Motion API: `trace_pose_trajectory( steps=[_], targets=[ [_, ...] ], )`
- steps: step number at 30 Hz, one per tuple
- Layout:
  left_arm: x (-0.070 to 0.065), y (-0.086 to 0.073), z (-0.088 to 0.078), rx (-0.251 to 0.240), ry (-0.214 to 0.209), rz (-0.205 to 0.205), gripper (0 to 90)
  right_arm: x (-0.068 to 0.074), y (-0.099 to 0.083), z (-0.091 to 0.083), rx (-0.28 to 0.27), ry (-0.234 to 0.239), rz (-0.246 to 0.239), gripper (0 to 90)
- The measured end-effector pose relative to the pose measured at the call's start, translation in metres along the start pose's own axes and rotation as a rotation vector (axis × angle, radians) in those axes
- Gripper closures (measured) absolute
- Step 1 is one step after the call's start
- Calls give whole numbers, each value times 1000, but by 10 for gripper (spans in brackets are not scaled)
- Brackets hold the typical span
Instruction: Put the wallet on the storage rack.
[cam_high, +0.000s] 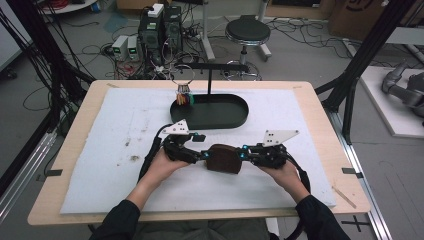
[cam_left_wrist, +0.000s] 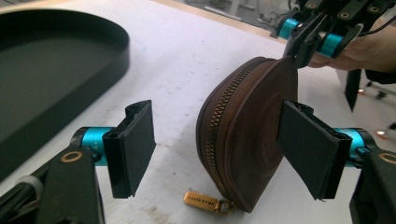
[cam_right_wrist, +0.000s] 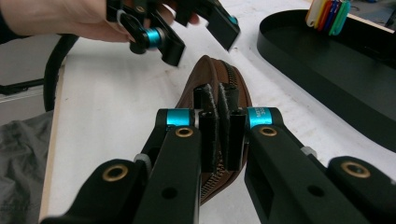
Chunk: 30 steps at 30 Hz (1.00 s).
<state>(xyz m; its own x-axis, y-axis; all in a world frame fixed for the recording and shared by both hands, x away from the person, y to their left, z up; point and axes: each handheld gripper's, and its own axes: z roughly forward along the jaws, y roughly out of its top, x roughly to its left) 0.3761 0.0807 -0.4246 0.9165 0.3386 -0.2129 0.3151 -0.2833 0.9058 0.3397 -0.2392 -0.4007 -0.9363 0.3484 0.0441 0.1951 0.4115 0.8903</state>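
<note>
High view shows, from left to right, the left claw (cam_high: 199, 154), a brown zip pouch (cam_high: 223, 158) and the right claw (cam_high: 246, 154) at the near middle of the white-padded surface (cam_high: 100, 165). Beyond them stands a black oval tray (cam_high: 235, 120) with colored tags (cam_high: 184, 99) hanging over its left end. Left claw is spread wide, one pad on each side of the pouch, not yet closed. Right claw is pressed together, pinching the pouch's far rim at the zipper. The zip looks fully shut, its gold pull tab (cam_left_wrist: 201, 200) lying on the surface, so opening seems not yet begun.
</note>
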Motion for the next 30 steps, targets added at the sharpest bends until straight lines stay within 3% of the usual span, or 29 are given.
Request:
trace_pose_trajectory(
  steps=[5,11,22,30],
  targets=[
    [5,-4,10,14,-39,-30,309,0,-1,-1,3,12,-4,884],
    [1,-4,13,35,-65,21,520,-1,-1,-1,6,20,-5,882],
    [0,-3,8,33,-78,69,640,-4,-4,-3,12,32,2,846],
    [-3,-3,8,31,-78,91,669,-6,-5,-3,11,42,4,747]
  ],
)
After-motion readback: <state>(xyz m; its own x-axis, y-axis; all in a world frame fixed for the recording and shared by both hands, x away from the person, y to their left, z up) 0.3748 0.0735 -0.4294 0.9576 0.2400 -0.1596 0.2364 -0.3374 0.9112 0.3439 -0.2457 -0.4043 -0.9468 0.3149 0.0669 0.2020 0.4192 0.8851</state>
